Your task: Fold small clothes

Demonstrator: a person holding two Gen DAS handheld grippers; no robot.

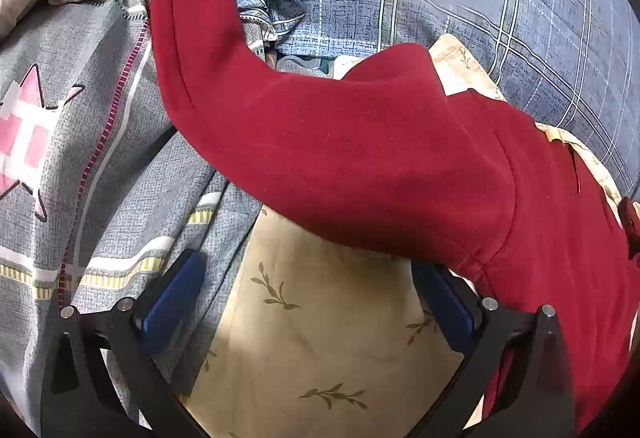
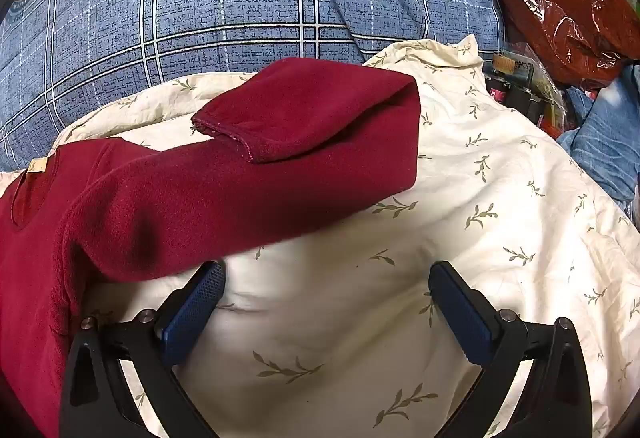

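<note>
Red sleeve across cream sheet

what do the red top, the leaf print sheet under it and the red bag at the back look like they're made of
Red top: probably fleece or brushed knit, with a matte, fuzzy nap and stitched cuff.
Leaf print sheet: likely thin woven cotton, matte with fine creases.
Red bag: looks like thin plastic film, with glossy, crinkled highlights.
</note>
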